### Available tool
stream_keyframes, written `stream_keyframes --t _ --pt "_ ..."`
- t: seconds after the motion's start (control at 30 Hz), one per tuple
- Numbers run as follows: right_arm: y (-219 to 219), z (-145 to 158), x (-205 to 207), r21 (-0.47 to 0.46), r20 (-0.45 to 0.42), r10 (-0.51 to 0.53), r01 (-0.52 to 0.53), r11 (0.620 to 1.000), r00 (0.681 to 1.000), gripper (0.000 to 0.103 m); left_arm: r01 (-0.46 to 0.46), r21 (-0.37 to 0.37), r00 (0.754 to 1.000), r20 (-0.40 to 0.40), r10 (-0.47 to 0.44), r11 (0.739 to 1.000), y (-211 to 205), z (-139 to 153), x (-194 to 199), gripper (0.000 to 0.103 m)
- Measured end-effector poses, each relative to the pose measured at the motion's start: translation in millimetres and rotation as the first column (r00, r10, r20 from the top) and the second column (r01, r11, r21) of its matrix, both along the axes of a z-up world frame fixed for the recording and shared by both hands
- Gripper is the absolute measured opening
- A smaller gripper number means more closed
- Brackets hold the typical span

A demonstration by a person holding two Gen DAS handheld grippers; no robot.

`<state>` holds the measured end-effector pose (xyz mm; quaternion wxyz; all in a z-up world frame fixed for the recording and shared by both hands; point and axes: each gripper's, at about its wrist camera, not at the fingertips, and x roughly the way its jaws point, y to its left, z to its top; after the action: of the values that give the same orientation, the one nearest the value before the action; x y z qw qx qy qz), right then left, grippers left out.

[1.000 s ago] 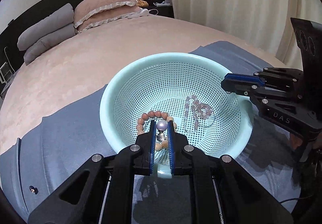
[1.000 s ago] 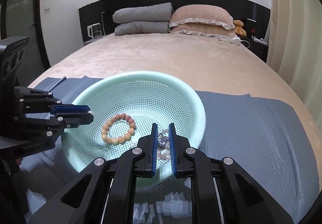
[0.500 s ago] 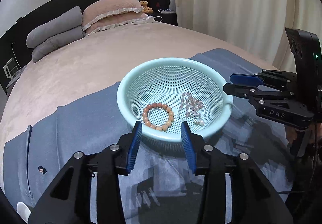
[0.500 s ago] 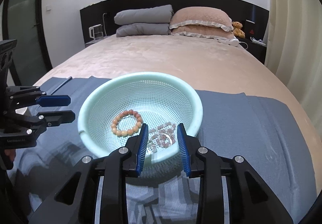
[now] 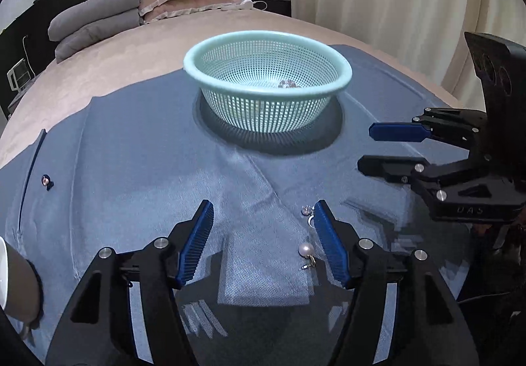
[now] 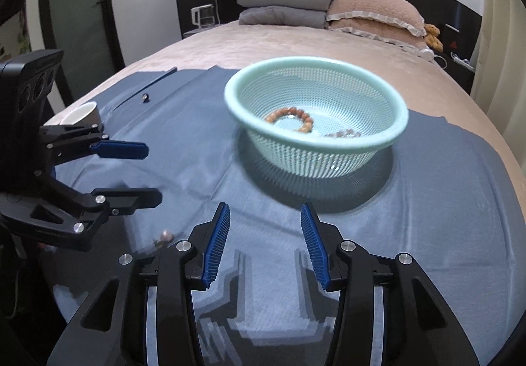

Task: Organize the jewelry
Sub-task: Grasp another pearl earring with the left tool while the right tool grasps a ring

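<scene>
On the blue cloth point(image 5: 138, 169) spread over the bed point(image 5: 125, 47), short of the basket: one pearl earring point(image 5: 305, 249) lies loose, with a second small silvery piece point(image 5: 306, 210) just beyond it, too small to identify. Both sit inside the span of the left gripper point(image 5: 263, 241), hard over toward its right-hand finger point(image 5: 328, 247), well off the centre line. Pearl is the round end; its hook trails back toward the camera, so the long axis runs roughly along the gripper's pointing direction, not across it.

Left fingers are spread and opening, not touching either piece, nothing held. Right gripper point(image 6: 264, 242) likewise: opening, only bare cloth between its fingers. From the right wrist view the pearl point(image 6: 165, 235) shows blurred, off to the left of that gripper and outside its fingers.

So the left hand is clearly nearer. My read: next pick is the pearl earring, and it needs a small sideways shift right to centre it before closing, else the right finger just nudges it.

Farther out: mint mesh basket point(image 6: 315, 123) stands upright on the cloth, beyond both grippers. Inside it a bracelet of orange beads point(image 6: 291, 118) and a paler bead strand point(image 6: 342, 135) beside it. Looks mostly sorted, loose pieces on the cloth remain.

Far left on the cloth a small stud-like item point(image 5: 46, 181), well apart. White cup point(image 6: 80, 113) at the cloth's edge.
</scene>
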<state>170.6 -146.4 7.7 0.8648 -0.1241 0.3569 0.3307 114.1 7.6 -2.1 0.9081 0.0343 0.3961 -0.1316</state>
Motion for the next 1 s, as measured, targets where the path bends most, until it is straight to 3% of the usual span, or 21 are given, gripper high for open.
stream_keyframes --t 0.33,0.4,0.47,0.5,0.57,0.7,1.0 --pt "27 -25 -22 -0.062 -0.013 0.106 -0.106 0.992 0.994 0.043 0.023 0.0 0.998 -0.059 -0.023 1.0 -5 -27 -1 0.064" --pt "31 -28 -24 -0.073 -0.007 0.12 -0.12 0.99 0.993 0.039 0.033 0.006 0.997 -0.076 -0.032 0.999 -7 -33 0 0.055" --pt "35 -34 -24 -0.076 -0.037 0.14 -0.143 0.987 0.989 0.019 0.038 0.038 0.997 -0.074 -0.035 0.999 -9 -37 0 0.05" --pt "36 -35 -24 -0.078 -0.041 0.143 -0.146 0.986 0.989 0.012 0.023 0.057 0.998 -0.064 -0.019 0.998 -9 -37 0 0.039" --pt "37 -36 -26 -0.077 -0.047 0.147 -0.15 0.986 0.988 0.004 0.002 0.047 0.998 -0.07 0.001 0.999 -6 -38 2 0.036" --pt "28 -31 -25 -0.046 -0.074 0.127 -0.13 0.99 0.989 0.002 -0.007 0.045 0.997 -0.075 0.011 0.999 0 -36 2 0.013" --pt "-5 0 -30 0.032 -0.034 0.07 -0.069 0.997 0.997 0.002 -0.014 0.018 0.998 -0.062 0.015 1.0 9 -19 -8 0.012"
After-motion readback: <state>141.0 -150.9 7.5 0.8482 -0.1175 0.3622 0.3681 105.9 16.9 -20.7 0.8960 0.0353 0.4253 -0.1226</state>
